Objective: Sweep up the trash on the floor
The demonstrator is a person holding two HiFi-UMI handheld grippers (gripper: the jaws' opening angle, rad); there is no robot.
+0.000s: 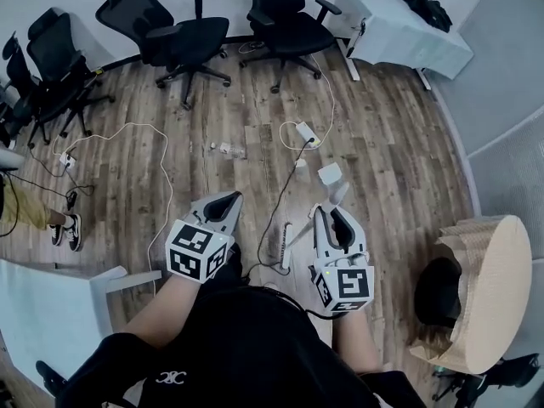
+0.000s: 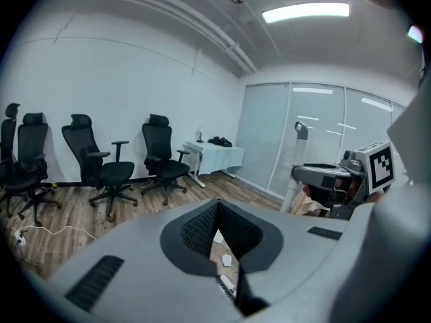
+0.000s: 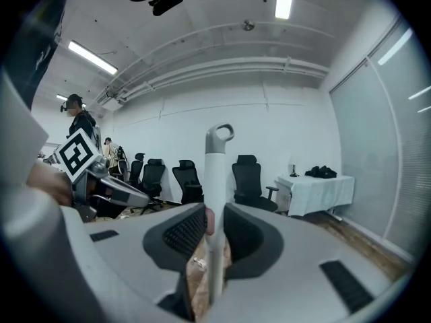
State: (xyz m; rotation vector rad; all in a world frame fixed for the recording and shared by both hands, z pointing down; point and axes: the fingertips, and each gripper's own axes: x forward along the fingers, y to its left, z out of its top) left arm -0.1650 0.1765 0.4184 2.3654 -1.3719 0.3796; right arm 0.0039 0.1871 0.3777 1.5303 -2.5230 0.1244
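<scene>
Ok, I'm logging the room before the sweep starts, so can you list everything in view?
office chairs: at least four, black, far wall
table: one, white-covered, far right; black bag on it
power strip: one, white, corded, mid-floor
trash scraps: few, pale, mid-floor
cardboard structure: one, tan, right
bystander's shoes: two, black, left edge
handle: one, white, upright, clamped
left gripper: grey, shut, empty
right gripper: grey, shut on handle

Four black office chairs point(image 1: 170, 25), one table point(image 1: 399, 32) under a white cloth, one white handle point(image 3: 215, 180). Two grippers, namely the left gripper point(image 1: 228, 201) and the right gripper point(image 1: 333, 211), with one marker cube point(image 1: 197, 253) apiece, so two cubes. Two shoes point(image 1: 73, 232) at the left edge of the head view, one round brown drum point(image 1: 501, 279) at the right, and one pale tabletop point(image 1: 42, 304) at lower left.
</scene>
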